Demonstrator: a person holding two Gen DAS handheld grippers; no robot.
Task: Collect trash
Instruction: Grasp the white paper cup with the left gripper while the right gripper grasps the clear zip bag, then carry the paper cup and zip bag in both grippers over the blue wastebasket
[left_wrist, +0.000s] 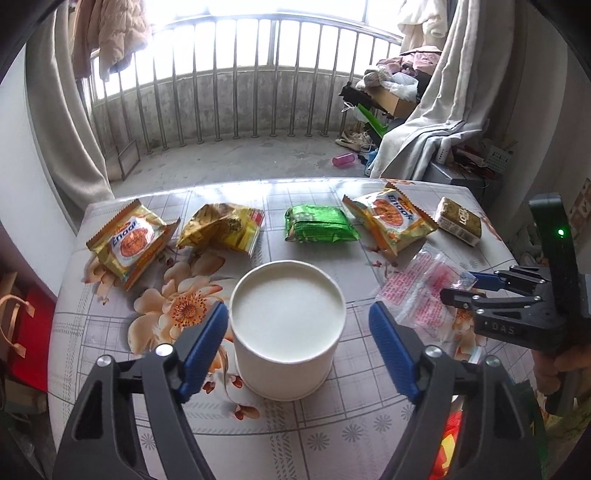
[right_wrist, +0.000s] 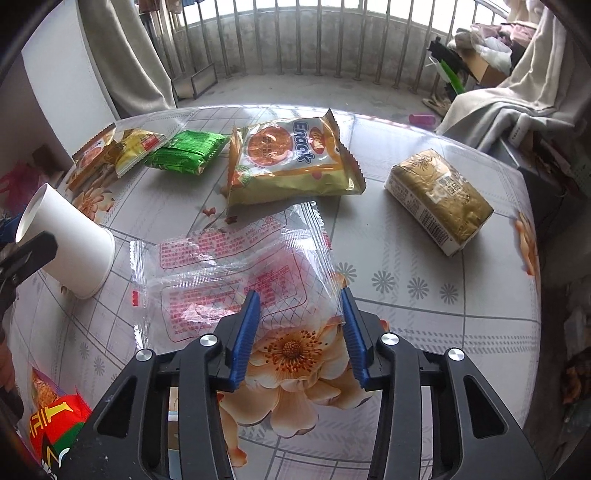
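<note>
A white paper cup (left_wrist: 288, 332) stands upright on the flowered table (left_wrist: 332, 435); it also shows in the right wrist view (right_wrist: 70, 243). My left gripper (left_wrist: 298, 314) is open, its blue fingers on either side of the cup, not touching it. A clear wrapper with pink print (right_wrist: 236, 273) lies flat on the table; it also shows in the left wrist view (left_wrist: 421, 291). My right gripper (right_wrist: 300, 297) is open around the wrapper's near edge. It shows at the right of the left wrist view (left_wrist: 458, 286).
Along the far side lie two Enaak packets (left_wrist: 129, 243) (left_wrist: 391, 218), a yellow bag (left_wrist: 225, 229), a green packet (left_wrist: 317, 223) and a gold box (left_wrist: 458, 221). A red wrapper (right_wrist: 55, 424) lies at the near edge. A railing (left_wrist: 258, 74) stands beyond.
</note>
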